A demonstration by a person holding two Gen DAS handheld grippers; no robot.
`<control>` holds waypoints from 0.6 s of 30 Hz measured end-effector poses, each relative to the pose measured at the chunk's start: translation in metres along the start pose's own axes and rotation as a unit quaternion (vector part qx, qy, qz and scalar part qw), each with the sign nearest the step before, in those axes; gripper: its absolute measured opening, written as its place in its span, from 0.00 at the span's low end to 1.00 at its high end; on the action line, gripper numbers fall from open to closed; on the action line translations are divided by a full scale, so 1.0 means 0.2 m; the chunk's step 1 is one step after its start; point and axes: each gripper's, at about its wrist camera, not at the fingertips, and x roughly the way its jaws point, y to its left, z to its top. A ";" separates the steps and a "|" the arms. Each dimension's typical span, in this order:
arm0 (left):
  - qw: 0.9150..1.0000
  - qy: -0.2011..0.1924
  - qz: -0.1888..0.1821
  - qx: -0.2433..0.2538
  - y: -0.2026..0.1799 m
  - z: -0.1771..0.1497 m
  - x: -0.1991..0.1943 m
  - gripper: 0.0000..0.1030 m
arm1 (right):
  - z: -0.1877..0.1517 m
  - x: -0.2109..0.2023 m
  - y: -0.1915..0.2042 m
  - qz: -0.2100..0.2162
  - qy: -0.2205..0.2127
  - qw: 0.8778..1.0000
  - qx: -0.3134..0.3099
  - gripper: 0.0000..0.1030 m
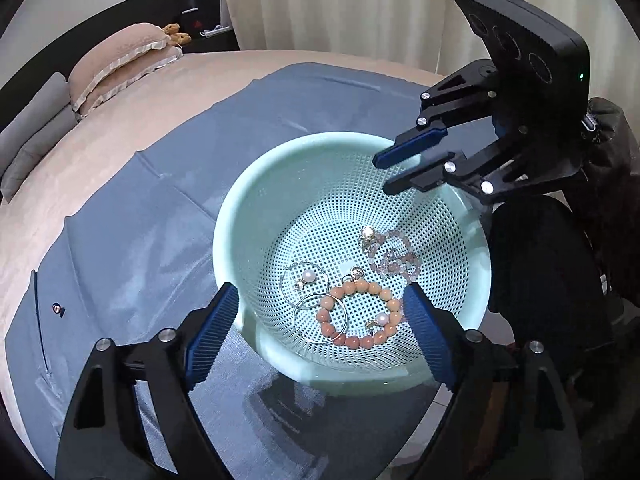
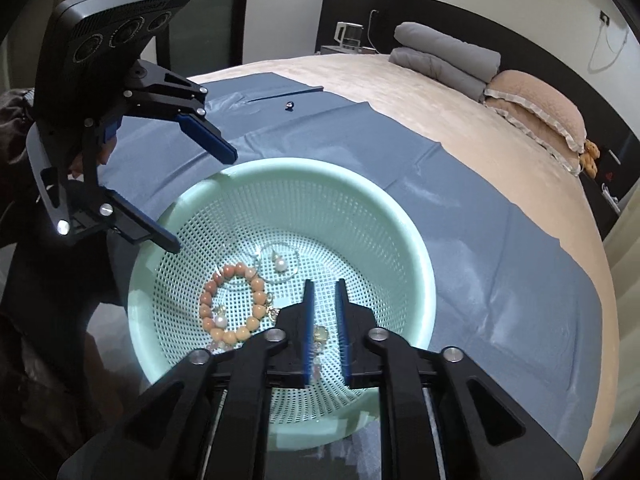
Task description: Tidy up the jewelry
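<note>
**Jewelry gathered in one mint basket, both claws released above it**

One mint perforated basket set on a blue cloth spread over a beige bed. Inside the basket: one coral bead bracelet, one pale pink bead bracelet lying apart from it nearer the far wall, two thin wire hoops overlapping near the coral beads, and two pearl pieces, one inside a hoop, one resting against the coral beads. One small dark item left out on the cloth, well apart from the basket; too small to identify.

Left claw spread wide over the basket's near rim, nothing between the jaws. Right claw parted narrowly above the basket, gripping nothing, the pale beads seen below its gap. Two pillows and two folded grey blankets at the head of the bed.
</note>
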 end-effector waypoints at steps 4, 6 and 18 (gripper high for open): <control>0.999 -0.023 0.010 -0.033 0.05 -0.03 -0.10 0.92 | -0.02 -0.10 -0.05 -0.036 -0.037 0.998 0.031 0.55; 0.997 -0.043 0.018 -0.059 0.06 -0.08 -0.16 0.94 | -0.05 -0.17 -0.09 -0.068 -0.056 0.994 0.068 0.75; 0.949 -0.078 0.040 -0.301 0.08 -0.31 -0.01 0.94 | -0.46 -0.17 -0.23 -0.010 -0.053 0.916 0.398 0.74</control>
